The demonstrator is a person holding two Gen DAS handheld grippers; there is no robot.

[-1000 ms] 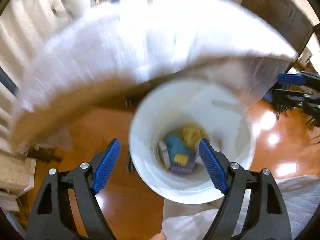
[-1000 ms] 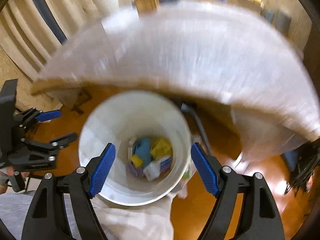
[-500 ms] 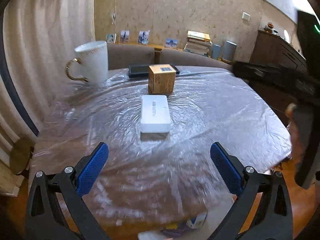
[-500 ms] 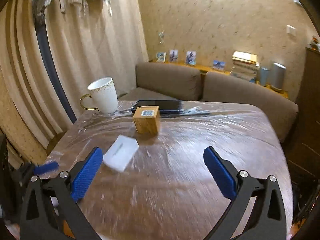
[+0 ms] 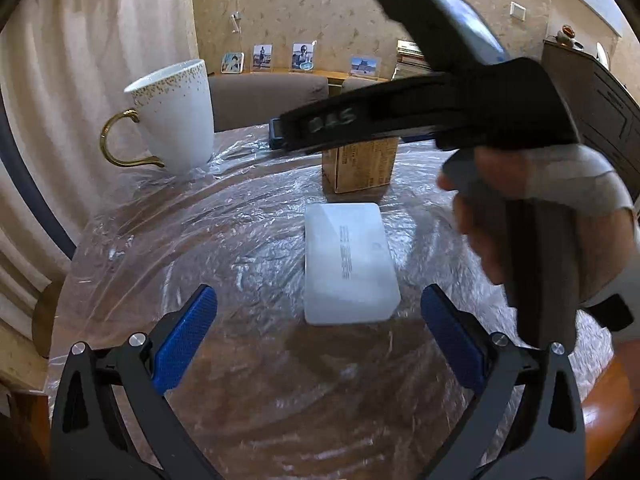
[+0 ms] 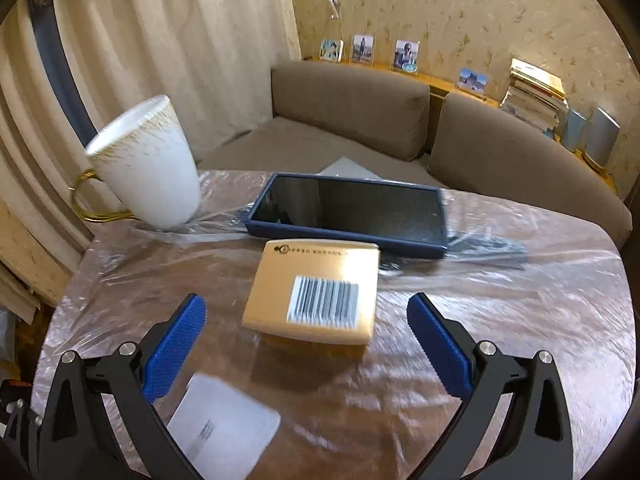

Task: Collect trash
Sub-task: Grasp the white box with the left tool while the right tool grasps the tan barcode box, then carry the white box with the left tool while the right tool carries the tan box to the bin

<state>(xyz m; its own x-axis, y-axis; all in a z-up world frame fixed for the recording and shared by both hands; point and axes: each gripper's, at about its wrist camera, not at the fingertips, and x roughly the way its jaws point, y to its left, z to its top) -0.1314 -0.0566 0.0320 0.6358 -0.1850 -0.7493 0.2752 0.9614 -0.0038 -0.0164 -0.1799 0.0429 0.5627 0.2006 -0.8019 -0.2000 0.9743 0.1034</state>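
Observation:
A flat white box [image 5: 349, 261] lies on the plastic-covered table, just ahead of my open, empty left gripper [image 5: 320, 344]. It also shows in the right wrist view [image 6: 224, 428], low between the fingers. A small tan cardboard box with a barcode [image 6: 316, 292] stands just ahead of my open, empty right gripper [image 6: 306, 348]. In the left wrist view the tan box [image 5: 362, 166] is behind the white box, partly hidden by the right gripper's body, which reaches across above it.
A white mug with a gold handle [image 6: 146, 168] stands at the table's far left, also in the left wrist view [image 5: 172, 116]. A dark phone [image 6: 352, 210] lies behind the tan box. A brown sofa [image 6: 352, 96] is beyond the table.
Both grippers rose from over the white trash bucket on the floor to the tabletop. The left moved close to the white box, the right close to the tan box.

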